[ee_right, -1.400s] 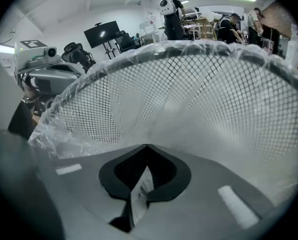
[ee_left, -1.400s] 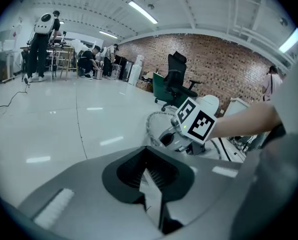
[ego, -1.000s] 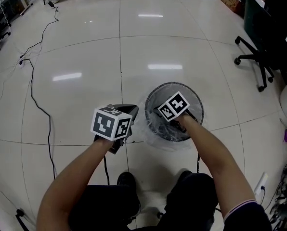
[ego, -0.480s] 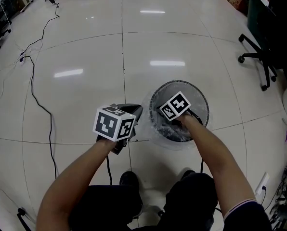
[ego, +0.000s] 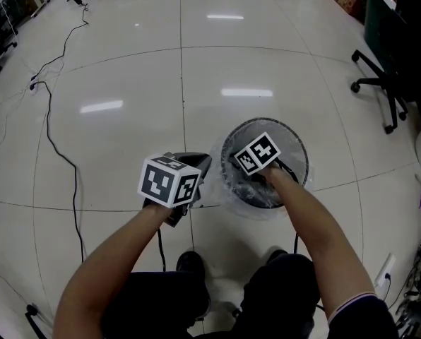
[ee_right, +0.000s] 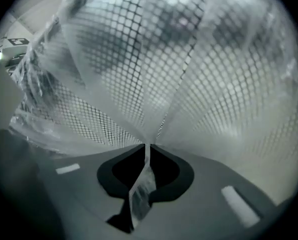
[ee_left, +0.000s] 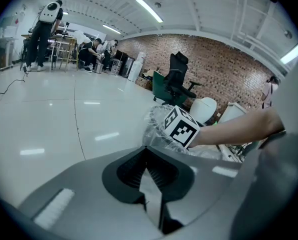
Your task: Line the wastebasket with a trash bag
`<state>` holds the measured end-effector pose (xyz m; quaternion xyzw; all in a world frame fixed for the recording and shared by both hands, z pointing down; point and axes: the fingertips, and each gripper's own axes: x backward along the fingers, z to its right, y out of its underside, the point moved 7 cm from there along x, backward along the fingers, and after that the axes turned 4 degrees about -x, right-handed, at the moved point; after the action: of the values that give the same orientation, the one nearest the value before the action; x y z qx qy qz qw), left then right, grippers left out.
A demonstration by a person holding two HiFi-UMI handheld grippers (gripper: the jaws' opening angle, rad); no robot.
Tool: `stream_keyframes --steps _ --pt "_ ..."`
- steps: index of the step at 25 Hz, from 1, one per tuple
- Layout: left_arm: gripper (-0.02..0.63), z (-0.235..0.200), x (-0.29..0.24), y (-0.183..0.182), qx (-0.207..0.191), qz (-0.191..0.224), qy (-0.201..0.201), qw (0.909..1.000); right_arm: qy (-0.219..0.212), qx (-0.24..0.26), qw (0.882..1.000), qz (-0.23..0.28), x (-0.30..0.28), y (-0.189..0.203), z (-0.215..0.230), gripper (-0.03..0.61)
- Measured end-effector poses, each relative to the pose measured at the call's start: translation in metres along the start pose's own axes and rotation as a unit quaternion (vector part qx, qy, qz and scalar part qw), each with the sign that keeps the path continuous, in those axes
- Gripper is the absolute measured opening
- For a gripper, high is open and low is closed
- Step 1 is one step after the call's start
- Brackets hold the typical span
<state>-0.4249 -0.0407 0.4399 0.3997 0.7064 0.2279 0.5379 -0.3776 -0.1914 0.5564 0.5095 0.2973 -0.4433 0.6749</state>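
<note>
A round black mesh wastebasket (ego: 267, 123) stands on the floor in front of my feet, with a clear trash bag (ego: 224, 202) in it and spilling over its rim. My right gripper (ego: 257, 182) reaches down into the basket. In the right gripper view its jaws (ee_right: 148, 147) have just been opening; a thin gap shows at the tips, and a strip of bag film (ee_right: 141, 189) still runs between them. The mesh wall (ee_right: 139, 59) shows through the film. My left gripper (ego: 200, 163) is at the basket's left rim, shut, and the bag's edge (ee_left: 156, 125) reaches its tips (ee_left: 146, 149).
A black office chair (ego: 383, 83) stands at the right. A black cable (ego: 51, 141) snakes over the white tiled floor at the left. My shoes (ego: 186, 263) are just behind the basket. Several people (ee_left: 46, 29) stand far off at desks.
The head view has drifted a little, so the basket sits slightly further right. Both grippers keep their places at the basket.
</note>
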Motion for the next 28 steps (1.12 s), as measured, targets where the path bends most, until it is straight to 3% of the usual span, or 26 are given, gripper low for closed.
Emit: stream_keyframes --steps 4,28 --pt "0.012 0.001 0.001 0.002 -0.003 -0.003 0.000 1.0000 0.001 0.005 1.000 -0.006 0.000 -0.007 -0.002 0.064" --pt "0.012 0.003 0.002 -0.007 -0.019 0.002 -0.006 0.9998 0.015 0.004 1.000 -0.027 0.018 0.018 0.001 0.069"
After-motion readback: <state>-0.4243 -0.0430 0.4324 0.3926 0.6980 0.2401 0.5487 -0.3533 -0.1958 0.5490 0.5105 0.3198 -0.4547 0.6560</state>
